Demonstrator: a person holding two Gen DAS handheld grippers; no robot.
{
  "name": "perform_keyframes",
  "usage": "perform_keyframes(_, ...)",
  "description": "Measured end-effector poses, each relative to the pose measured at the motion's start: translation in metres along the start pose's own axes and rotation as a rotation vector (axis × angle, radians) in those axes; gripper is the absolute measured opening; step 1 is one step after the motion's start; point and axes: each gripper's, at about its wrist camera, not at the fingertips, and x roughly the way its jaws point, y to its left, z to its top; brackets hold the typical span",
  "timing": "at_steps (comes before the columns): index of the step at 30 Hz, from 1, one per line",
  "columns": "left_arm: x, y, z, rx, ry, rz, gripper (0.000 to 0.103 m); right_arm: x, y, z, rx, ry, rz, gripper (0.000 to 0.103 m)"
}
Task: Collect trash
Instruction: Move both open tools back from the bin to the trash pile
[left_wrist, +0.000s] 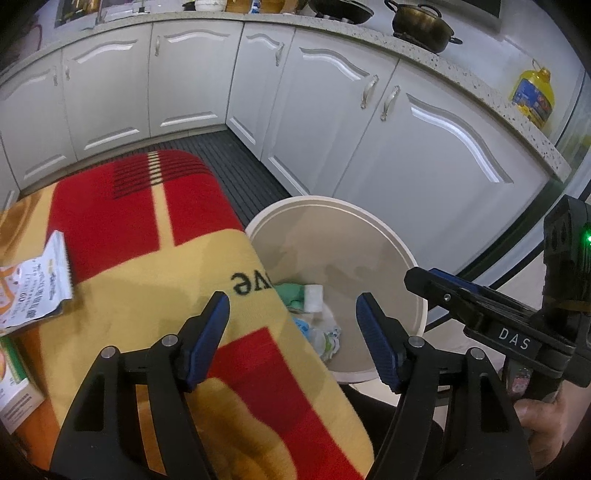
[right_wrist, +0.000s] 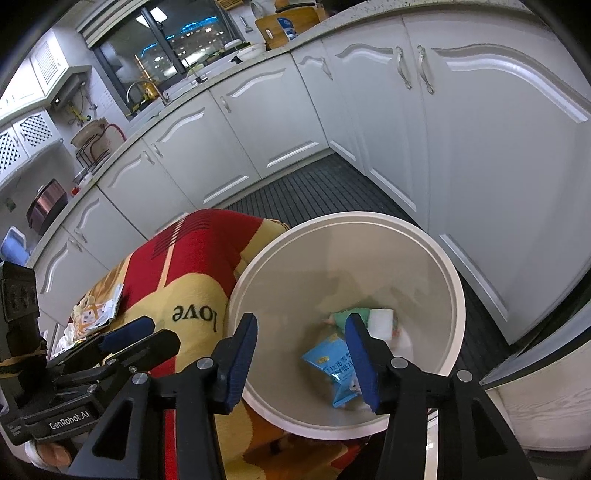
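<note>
Fingers of both grippers stand spread wide with nothing between them. The left gripper (left_wrist: 291, 314) hangs above the right edge of a red-and-yellow blanket (left_wrist: 155, 236) that covers a low surface, its left blue pad (left_wrist: 208, 339) over the cloth and its right blue pad (left_wrist: 376, 343) over the mouth of the white bin (left_wrist: 402, 254); neither pad touches anything. The right gripper (right_wrist: 301, 356) hangs over the bin (right_wrist: 454, 280), its left finger (right_wrist: 240, 363) above the near-left rim, its right finger (right_wrist: 360, 360) above the inside, both apart from the bin and its contents.

Trash lies at the bottom of the bin: a blue snack packet (right_wrist: 332, 363), a green wrapper (right_wrist: 351, 314) and a white block-shaped piece (right_wrist: 382, 321) next to it. From the left wrist camera the same heap shows as a green scrap (left_wrist: 291, 293), a white piece (left_wrist: 313, 297) and crumpled pale packaging (left_wrist: 327, 338).

On the blanket's left edge lies a printed white-and-orange packet (left_wrist: 33, 291), well apart from the bin; in the right wrist view it (right_wrist: 98, 312) sits at the far-left side of the cloth beside crumpled material too small to identify. A boxed item (left_wrist: 14, 387) lies at the blanket's near-left corner.

The bin stands on the floor just beside the blanket's right edge, in front of white cabinets (left_wrist: 332, 122), with a dark ribbed mat (right_wrist: 314, 192) behind it.
</note>
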Motion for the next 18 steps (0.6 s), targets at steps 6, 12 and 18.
perform_keyframes(6, -0.016, 0.008, -0.006, -0.007, -0.027, 0.026, 0.07, -0.004, 0.014, -0.001, -0.019, -0.001, 0.004, 0.051)
perform_keyframes(12, -0.039, 0.018, -0.017, -0.001, -0.057, 0.07, 0.07, -0.01, 0.036, -0.002, -0.052, -0.01, 0.022, 0.058)
perform_keyframes(18, -0.068, 0.039, -0.029, -0.02, -0.081, 0.106, 0.07, -0.012, 0.067, -0.004, -0.094, -0.018, 0.051, 0.061)
